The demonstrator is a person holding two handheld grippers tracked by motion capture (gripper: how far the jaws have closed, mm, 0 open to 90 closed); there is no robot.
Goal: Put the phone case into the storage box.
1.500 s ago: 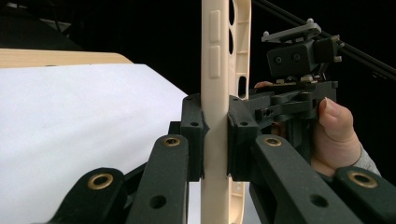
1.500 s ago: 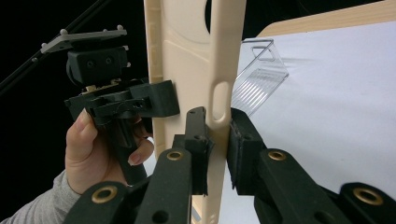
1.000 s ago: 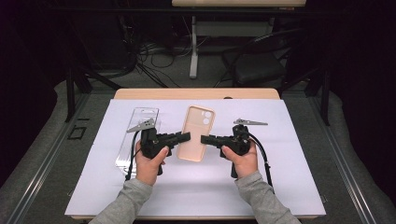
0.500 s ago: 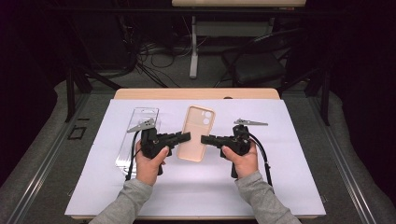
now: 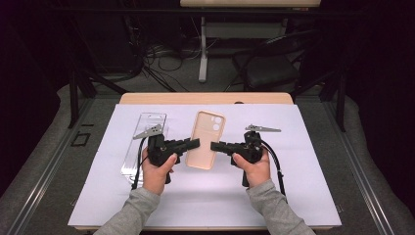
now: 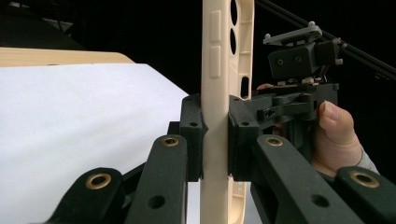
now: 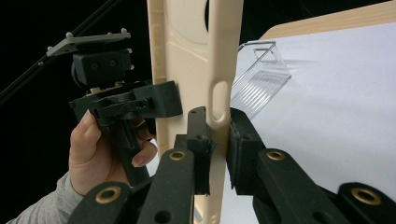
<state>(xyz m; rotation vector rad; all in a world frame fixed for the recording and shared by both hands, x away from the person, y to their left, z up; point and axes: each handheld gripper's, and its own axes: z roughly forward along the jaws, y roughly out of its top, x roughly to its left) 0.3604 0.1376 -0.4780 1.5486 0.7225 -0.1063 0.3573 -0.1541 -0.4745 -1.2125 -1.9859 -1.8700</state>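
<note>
**Two tools grip one phone case**

The left tool (image 5: 195, 143) is clamped on the left edge of the beige phone case (image 5: 207, 139), its pads pressing the rim from both sides. The right tool (image 5: 216, 145) is closed on the opposite edge in the same way. The phone case sits between them, over the middle of the white sheet (image 5: 303, 161) that covers the bench (image 5: 147, 98). A clear plastic box (image 5: 143, 142) lies just left of the left hand (image 5: 157, 169).

No readable text, label, brand, number or sign anywhere on the table or its things.
</note>
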